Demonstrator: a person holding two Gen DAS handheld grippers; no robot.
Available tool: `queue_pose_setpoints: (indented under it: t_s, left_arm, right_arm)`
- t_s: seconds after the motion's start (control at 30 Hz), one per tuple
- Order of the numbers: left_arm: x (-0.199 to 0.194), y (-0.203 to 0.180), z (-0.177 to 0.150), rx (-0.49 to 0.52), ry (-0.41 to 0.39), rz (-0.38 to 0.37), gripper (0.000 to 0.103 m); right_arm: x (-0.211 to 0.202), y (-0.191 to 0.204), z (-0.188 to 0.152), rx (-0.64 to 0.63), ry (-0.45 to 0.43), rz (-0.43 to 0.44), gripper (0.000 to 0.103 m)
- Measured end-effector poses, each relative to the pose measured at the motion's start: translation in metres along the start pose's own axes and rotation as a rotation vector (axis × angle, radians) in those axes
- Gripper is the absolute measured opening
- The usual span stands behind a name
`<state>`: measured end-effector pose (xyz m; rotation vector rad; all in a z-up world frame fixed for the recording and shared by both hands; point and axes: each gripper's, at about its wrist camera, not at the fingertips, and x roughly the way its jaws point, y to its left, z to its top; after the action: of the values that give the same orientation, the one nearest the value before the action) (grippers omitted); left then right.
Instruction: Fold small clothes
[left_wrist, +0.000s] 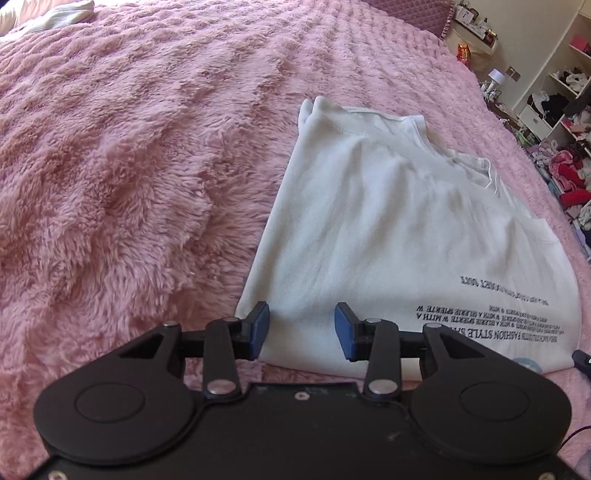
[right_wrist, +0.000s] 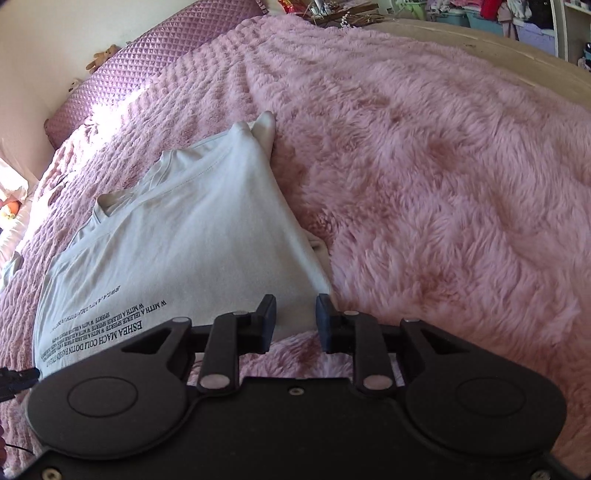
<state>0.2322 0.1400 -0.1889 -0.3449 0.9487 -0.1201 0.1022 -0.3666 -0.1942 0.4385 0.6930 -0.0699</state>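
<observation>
Shirt (left_wrist: 388, 229) lies partly folded on the bed (left_wrist: 129, 166); left gripper (left_wrist: 301, 332) and right gripper (right_wrist: 295, 321) fingers released at its near hem, final folds remaining.

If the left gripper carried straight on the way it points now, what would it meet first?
Most likely the white T-shirt: the left gripper points down at its near hem, jaws open around bare fabric. Exact depth is unclear; the pink fluffy blanket lies underneath.

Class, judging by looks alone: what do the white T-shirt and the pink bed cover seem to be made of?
White T-shirt: likely cotton jersey, matte; soft drape, stitched hems, printed black lettering.
Pink bed cover: probably synthetic plush fleece; long shaggy pile in wavy ridges, slight sheen.
</observation>
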Motion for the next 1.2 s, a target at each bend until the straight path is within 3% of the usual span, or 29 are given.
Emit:
queue_pose_setpoints:
  t_s: [0.17, 0.33, 0.47, 0.57, 0.67, 0.8, 0.83, 0.97, 1.1, 1.2]
  left_arm:
    - [-0.009, -0.022, 0.021, 0.001, -0.038, -0.091, 0.046]
    - [0.015, -0.046, 0.034, 0.033, -0.026, -0.099, 0.046]
    - [0.035, -0.053, 0.043, 0.055, -0.005, -0.08, 0.048]
    - [0.051, -0.051, 0.043, 0.069, 0.021, -0.059, 0.049]
    - [0.062, -0.046, 0.039, 0.086, 0.02, -0.073, 0.049]
    - [0.057, -0.048, 0.04, 0.05, 0.001, -0.064, 0.049]
    - [0.051, -0.05, 0.041, 0.044, -0.01, -0.06, 0.048]
    - [0.022, -0.066, 0.033, 0.043, -0.051, -0.149, 0.048]
    - [0.008, -0.091, 0.006, 0.129, -0.042, -0.163, 0.05]
    - [0.015, -0.097, -0.014, 0.183, -0.035, -0.105, 0.05]
  right_arm:
    - [-0.014, 0.03, 0.024, -0.097, -0.185, 0.043, 0.041]
    - [0.025, 0.057, 0.067, -0.218, -0.265, 0.048, 0.042]
    - [0.058, 0.064, 0.082, -0.181, -0.195, 0.071, 0.042]
    - [0.074, 0.061, 0.07, -0.19, -0.145, -0.012, 0.036]
    - [0.084, 0.044, 0.062, -0.164, -0.123, -0.01, 0.032]
    - [0.071, 0.042, 0.062, -0.123, -0.125, 0.001, 0.033]
    - [0.065, 0.047, 0.062, -0.126, -0.127, -0.005, 0.037]
    - [0.032, 0.071, 0.051, -0.161, -0.144, 0.1, 0.04]
    - [0.016, 0.102, 0.016, -0.242, -0.083, 0.163, 0.04]
    - [0.017, 0.108, -0.01, -0.263, -0.037, 0.153, 0.04]
